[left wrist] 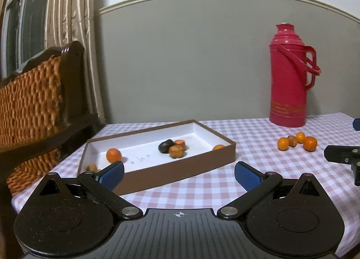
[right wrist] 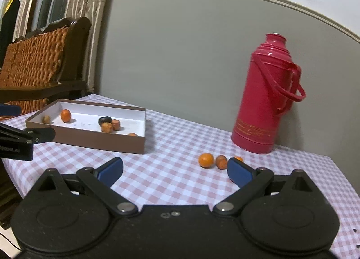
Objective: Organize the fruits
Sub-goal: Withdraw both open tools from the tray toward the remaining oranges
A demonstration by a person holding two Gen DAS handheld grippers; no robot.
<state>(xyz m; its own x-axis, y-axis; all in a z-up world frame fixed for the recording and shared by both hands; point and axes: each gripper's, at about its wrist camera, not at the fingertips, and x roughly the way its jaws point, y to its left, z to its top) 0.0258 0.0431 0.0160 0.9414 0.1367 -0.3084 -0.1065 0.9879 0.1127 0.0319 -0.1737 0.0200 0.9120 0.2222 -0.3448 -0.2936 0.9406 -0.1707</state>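
Brown box (left wrist: 157,169), white inside, lies flat on checked tablecloth (left wrist: 247,137) at table's left; long axis runs diagonally in left wrist view, near-left corner to far-right, open side up. Contents: orange fruit (left wrist: 113,155) nr left end, small brownish fruit (left wrist: 91,167) in near-left corner, dark fruit (left wrist: 166,146) w/ two cut-looking orange pcs mid-box, touching or nearly so, one more orange fruit (left wrist: 218,147) against right-end wall. Loose cluster of fruits (left wrist: 297,142) on cloth right of box, well apart from it, in front of red thermos (left wrist: 290,76). Open cloth between box and cluster. Table's left edge just beside box; wicker chair (left wrist: 31,101) beyond it. Left gripper (left wrist: 178,174) fingers spread wide, holding nothing, left pad (left wrist: 112,174) over box's near wall in view. Right gripper (right wrist: 175,171) fingers wide, empty; right pad (right wrist: 239,173) overlaps cluster (right wrist: 219,160) in view, contact cannot be told.
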